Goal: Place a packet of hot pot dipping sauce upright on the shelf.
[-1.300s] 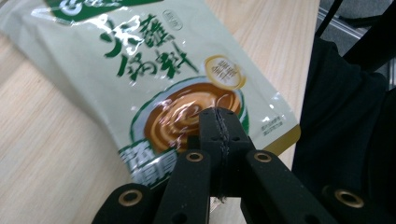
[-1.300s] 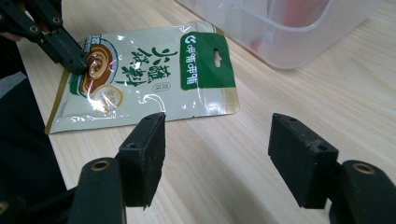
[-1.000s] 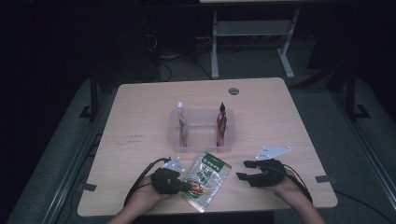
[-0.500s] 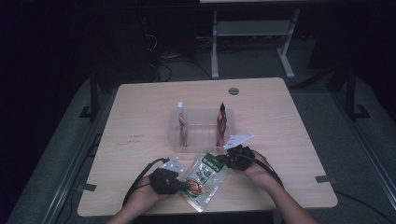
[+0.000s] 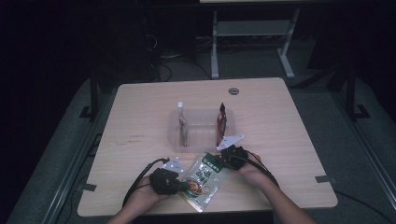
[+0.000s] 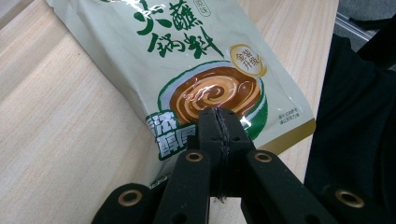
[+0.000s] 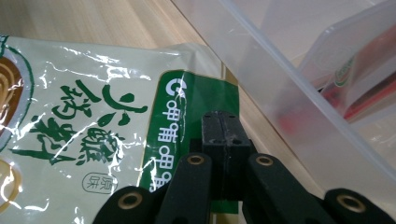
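At table's near edge, pale-green printed foil sauce pouch point(image 5: 201, 179) is clamped by left gripper point(image 6: 219, 122) and right gripper point(image 7: 225, 128), jaws fully pinched | lift to be kept level toward clear plastic bin point(image 5: 205, 127) | 2 packets already upright.

A light wooden table point(image 5: 140, 121) carries a clear plastic bin point(image 5: 201, 133) near its middle. Just in front of the bin, a green and cream sauce packet point(image 5: 201, 181) lies flat by the near edge.
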A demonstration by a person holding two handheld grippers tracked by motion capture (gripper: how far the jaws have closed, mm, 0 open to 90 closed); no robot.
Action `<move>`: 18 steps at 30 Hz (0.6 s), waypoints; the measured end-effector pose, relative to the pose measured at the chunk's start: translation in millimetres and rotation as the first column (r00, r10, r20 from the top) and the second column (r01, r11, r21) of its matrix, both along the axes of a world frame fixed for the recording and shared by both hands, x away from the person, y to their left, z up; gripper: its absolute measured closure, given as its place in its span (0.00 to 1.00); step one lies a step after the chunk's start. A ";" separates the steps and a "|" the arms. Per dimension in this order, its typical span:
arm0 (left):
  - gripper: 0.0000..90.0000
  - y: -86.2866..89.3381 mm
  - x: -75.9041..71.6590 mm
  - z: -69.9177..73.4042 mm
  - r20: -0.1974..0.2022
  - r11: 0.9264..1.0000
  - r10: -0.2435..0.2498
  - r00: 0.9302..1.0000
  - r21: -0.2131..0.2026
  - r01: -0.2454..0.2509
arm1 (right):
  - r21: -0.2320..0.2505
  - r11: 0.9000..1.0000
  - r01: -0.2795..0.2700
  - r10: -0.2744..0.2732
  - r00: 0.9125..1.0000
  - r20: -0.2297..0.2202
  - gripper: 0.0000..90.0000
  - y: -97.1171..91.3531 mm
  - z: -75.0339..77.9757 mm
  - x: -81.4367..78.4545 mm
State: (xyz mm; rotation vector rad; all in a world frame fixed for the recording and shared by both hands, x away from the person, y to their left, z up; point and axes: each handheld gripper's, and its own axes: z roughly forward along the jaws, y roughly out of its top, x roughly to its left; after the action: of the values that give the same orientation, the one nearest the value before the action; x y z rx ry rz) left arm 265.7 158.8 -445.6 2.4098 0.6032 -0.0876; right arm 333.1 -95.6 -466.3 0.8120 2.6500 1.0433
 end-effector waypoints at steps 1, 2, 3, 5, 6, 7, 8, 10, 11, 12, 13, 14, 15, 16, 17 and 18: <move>0.99 0.0 0.0 -0.1 0.000 1.000 0.001 1.000 -0.002 -0.001 | -0.001 1.000 -0.004 0.004 1.000 -0.007 1.00 -0.4 0.4 -0.1; 0.99 0.2 -0.1 0.1 0.002 1.000 0.001 1.000 0.001 -0.001 | 0.001 1.000 -0.004 0.004 1.000 -0.016 1.00 -0.8 0.6 -0.7; 0.99 0.5 -0.2 0.1 0.005 1.000 0.004 1.000 0.001 -0.004 | -0.002 1.000 -0.007 0.007 1.000 -0.022 1.00 -1.6 1.1 -0.9; 0.99 1.8 -0.1 0.5 0.005 1.000 0.008 1.000 0.001 -0.008 | -0.015 1.000 -0.016 0.015 0.999 -0.032 1.00 -2.2 2.3 -1.7; 0.99 2.5 -0.1 0.5 0.008 1.000 0.012 1.000 0.001 -0.012 | -0.019 1.000 -0.021 0.021 0.999 -0.030 1.00 -1.6 2.8 -2.7; 0.99 3.7 0.3 0.9 0.013 1.000 0.011 1.000 0.006 -0.011 | -0.024 0.999 -0.026 0.025 0.999 -0.030 1.00 -1.2 3.0 -3.4; 0.99 4.9 0.7 1.4 0.019 1.000 0.015 1.000 0.008 -0.015 | -0.030 0.999 -0.030 0.029 0.999 -0.036 1.00 -0.7 3.7 -4.5; 0.99 7.3 1.7 2.0 0.036 1.000 0.025 0.999 0.010 -0.026 | -0.053 0.998 -0.042 0.041 0.999 -0.027 1.00 -0.7 4.6 -7.2; 0.99 8.7 3.0 2.6 0.043 1.000 0.019 0.999 0.021 -0.020 | -0.059 0.997 -0.048 0.047 0.998 -0.029 1.00 -0.6 5.3 -9.5; 0.99 9.6 3.9 2.6 0.051 0.999 0.026 0.998 0.022 -0.028 | -0.068 0.996 -0.053 0.052 0.998 -0.026 1.00 -0.9 5.6 -10.8; 0.99 10.6 5.1 2.7 0.059 0.999 0.033 0.998 0.027 -0.034 | -0.073 0.996 -0.056 0.054 0.998 -0.025 1.00 -1.2 6.0 -13.0; 0.99 11.4 6.5 2.7 0.070 0.999 0.038 0.997 0.031 -0.040 | -0.079 0.995 -0.060 0.058 0.998 -0.021 1.00 -2.1 6.1 -15.0; 0.99 13.0 9.1 3.3 0.087 0.998 0.033 0.996 0.046 -0.037 | -0.074 0.996 -0.057 0.054 0.998 -0.035 1.00 -2.6 6.7 -17.5; 0.98 13.3 10.5 3.3 0.089 0.998 0.046 0.995 0.045 -0.050 | -0.081 0.994 -0.068 0.065 0.997 -0.037 1.00 -4.1 6.7 -18.9; 0.98 13.9 12.5 3.2 0.099 0.997 0.053 0.994 0.047 -0.058 | -0.077 0.995 -0.069 0.066 0.997 -0.049 1.00 -5.1 7.2 -21.4; 0.98 14.8 15.0 3.4 0.106 0.997 0.052 0.993 0.057 -0.058 | -0.075 0.994 -0.074 0.070 0.996 -0.057 1.00 -6.1 7.4 -23.6</move>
State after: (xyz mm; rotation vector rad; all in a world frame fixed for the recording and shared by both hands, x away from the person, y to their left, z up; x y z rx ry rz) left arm 280.6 173.6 -442.2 2.4362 0.6315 0.0812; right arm 309.5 -101.7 -458.9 0.7443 2.7654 0.9424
